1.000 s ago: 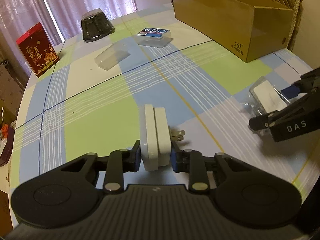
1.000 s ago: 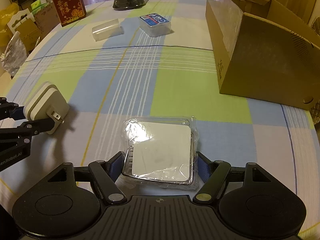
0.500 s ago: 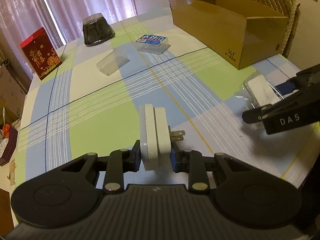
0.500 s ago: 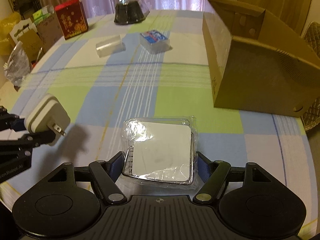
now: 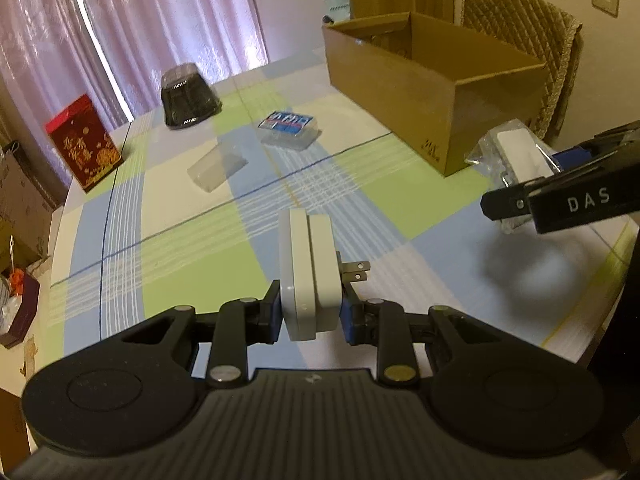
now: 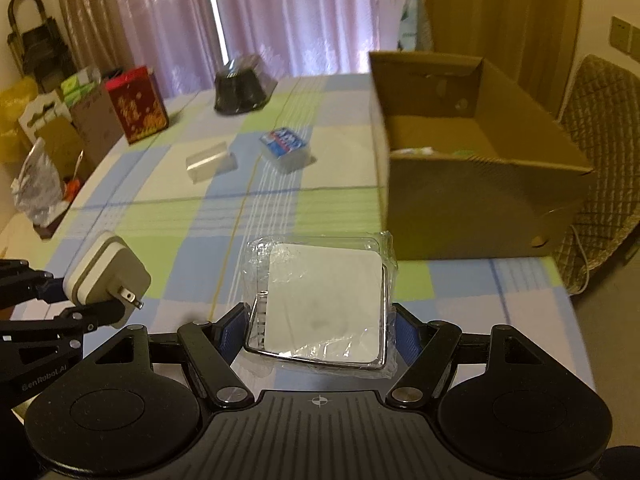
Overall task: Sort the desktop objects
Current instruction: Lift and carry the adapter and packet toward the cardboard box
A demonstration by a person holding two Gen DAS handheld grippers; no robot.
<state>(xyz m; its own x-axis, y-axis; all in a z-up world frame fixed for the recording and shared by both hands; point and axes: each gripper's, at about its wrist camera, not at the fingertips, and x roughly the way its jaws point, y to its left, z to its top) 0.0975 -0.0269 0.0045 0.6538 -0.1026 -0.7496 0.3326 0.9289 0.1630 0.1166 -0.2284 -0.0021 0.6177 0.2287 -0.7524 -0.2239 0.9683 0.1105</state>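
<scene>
Table (image 6: 340, 208), covered by a checked cloth of blue, green and cream squares, carrying all loose items. Open cardboard box (image 6: 472, 184) standing at the table's far right edge, flaps up, with pale items lying on its floor; a quilted chair (image 6: 600, 132) stands behind it. Red gift box (image 5: 82, 142), upright near the far left edge. Black domed container (image 5: 188, 98), at the far edge in front of the curtains. Clear lidded case with a blue label (image 5: 290, 130), near the table's middle, just beside a clear empty plastic tray (image 5: 218, 168) to its left; the two lie apart.

Right gripper (image 6: 318, 330): jaws spread wide and closed against the two sides of a plastic-wrapped white square device (image 6: 324, 308), held flat and lifted clear of the cloth, in front of the box's near wall. In the left wrist view the same package (image 5: 520, 156) hangs beside the box's near corner.

Left gripper (image 5: 310, 316): jaws partly closed, clamping a white wall charger (image 5: 308, 276) by its broad faces, on edge, two flat prongs pointing right. It is raised above the near left part of the table, well apart from the box.
</scene>
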